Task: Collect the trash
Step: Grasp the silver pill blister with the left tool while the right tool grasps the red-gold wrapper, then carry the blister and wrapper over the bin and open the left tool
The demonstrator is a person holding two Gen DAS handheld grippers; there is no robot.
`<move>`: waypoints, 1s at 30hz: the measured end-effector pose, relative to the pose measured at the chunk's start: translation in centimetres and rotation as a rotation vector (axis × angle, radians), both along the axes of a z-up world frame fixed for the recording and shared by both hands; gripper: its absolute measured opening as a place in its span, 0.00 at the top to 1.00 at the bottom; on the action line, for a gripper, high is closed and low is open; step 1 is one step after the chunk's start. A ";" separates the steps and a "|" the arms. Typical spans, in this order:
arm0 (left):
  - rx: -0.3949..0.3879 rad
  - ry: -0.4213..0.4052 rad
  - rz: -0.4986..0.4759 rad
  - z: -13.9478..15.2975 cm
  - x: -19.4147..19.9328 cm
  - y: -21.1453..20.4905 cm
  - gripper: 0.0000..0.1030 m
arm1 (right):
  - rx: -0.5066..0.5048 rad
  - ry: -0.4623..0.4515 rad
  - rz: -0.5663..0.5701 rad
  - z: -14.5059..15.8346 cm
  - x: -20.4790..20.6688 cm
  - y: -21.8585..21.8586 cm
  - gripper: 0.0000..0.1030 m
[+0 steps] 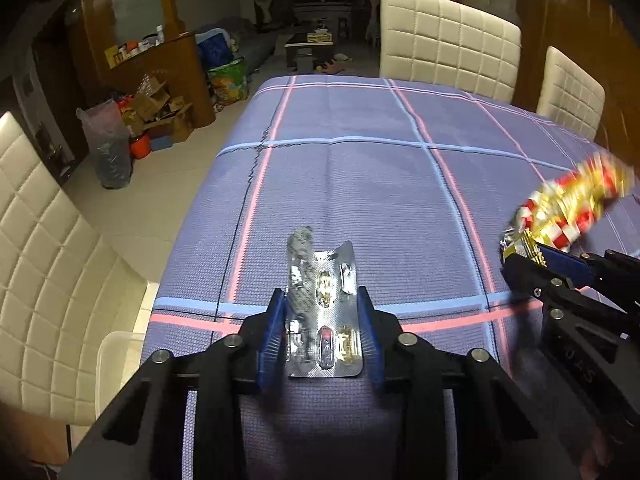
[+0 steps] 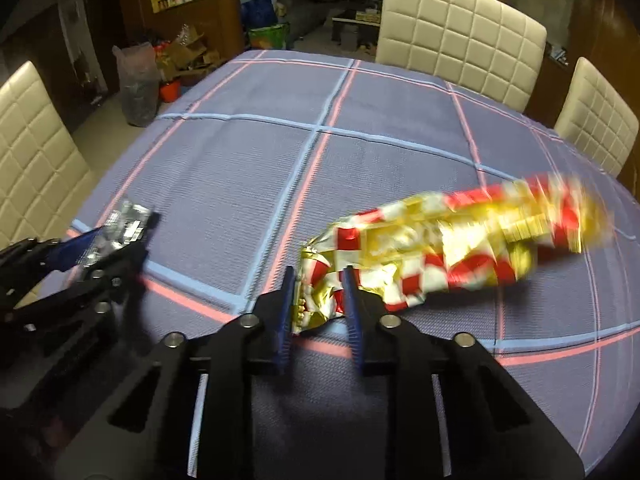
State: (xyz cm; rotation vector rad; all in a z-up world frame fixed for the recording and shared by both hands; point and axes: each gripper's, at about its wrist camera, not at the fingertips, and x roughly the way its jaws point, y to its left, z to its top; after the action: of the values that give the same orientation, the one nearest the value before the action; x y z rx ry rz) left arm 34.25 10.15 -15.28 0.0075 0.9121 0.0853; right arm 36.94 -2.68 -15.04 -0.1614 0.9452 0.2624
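Note:
My left gripper (image 1: 322,300) is shut on a silver pill blister pack (image 1: 324,312) and holds it above the blue plaid tablecloth (image 1: 360,184). It also shows in the right wrist view (image 2: 132,236), with the blister pack (image 2: 124,222) in it. My right gripper (image 2: 318,284) is shut on the end of a crumpled red, white and gold snack wrapper (image 2: 452,248), which is motion-blurred and stretches away to the right. The wrapper (image 1: 568,208) and the right gripper (image 1: 524,256) show at the right of the left wrist view.
Cream quilted chairs stand at the far side (image 1: 448,40), far right (image 1: 568,92) and left (image 1: 36,264). A clear plastic bin (image 1: 116,364) sits on the floor by the table's left edge. Bags and boxes (image 1: 148,116) clutter the floor beyond.

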 end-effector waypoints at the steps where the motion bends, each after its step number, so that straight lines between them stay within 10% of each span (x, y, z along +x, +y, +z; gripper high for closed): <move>1: 0.000 -0.012 -0.006 0.2 -0.2 0.0 0.72 | 0.008 -0.003 0.010 0.2 -0.3 0.1 0.83; 30: 0.002 -0.110 0.136 5.1 -14.7 8.2 0.74 | 0.026 -0.066 0.293 6.0 -13.3 9.9 0.84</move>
State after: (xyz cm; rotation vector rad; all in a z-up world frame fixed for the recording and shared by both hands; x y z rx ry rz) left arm 19.54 18.37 -10.22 -0.0571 0.8023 0.2114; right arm 23.69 7.18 -9.00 -0.2840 0.8508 0.5360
